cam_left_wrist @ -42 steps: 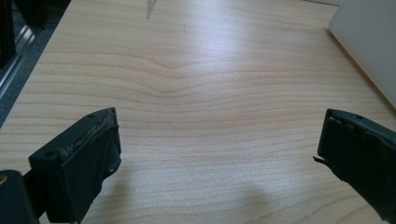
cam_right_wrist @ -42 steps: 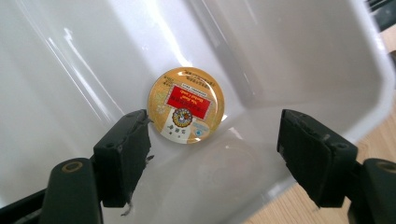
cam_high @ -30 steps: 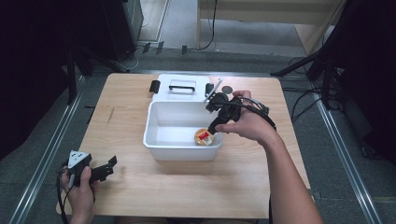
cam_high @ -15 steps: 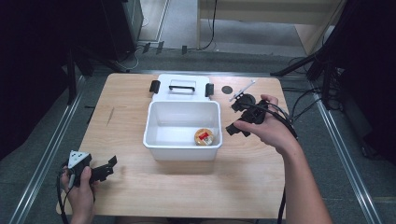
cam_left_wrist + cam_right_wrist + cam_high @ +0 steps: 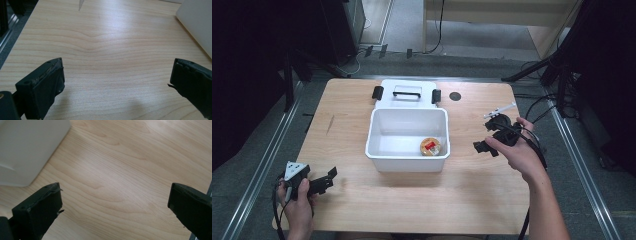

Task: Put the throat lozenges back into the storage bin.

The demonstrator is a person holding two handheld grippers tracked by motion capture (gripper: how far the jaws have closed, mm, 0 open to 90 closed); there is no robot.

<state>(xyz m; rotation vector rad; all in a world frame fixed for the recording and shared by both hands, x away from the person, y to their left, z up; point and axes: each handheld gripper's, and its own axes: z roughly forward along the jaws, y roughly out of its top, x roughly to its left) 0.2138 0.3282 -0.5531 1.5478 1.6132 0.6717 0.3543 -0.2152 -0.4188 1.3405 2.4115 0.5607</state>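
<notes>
High view: a white tub (image 5: 384, 145) sits at the middle of the wooden desk (image 5: 412, 210), and a small round tin (image 5: 430, 146) lies on its floor toward five o'clock. The tub's lid (image 5: 407, 93), with its black handle and clips, lies flat on the desk touching the tub's twelve-o'clock side. A dark round hole (image 5: 455, 96) marks the desk just beside the lid at three o'clock. My right claw (image 5: 484, 134) hangs over the desk at three o'clock from the tub, near it but apart. My left claw (image 5: 331, 178) is down near the desk's seven-o'clock corner, well apart from the tub.

Left gripper view: my jaws stand wide apart with nothing between them, bare wood below, and the tub wall (image 5: 197, 27) shows at two o'clock.

Right gripper view: these jaws are spread wide too and hold nothing; the tub's corner (image 5: 27, 150) lies at ten o'clock.
</notes>
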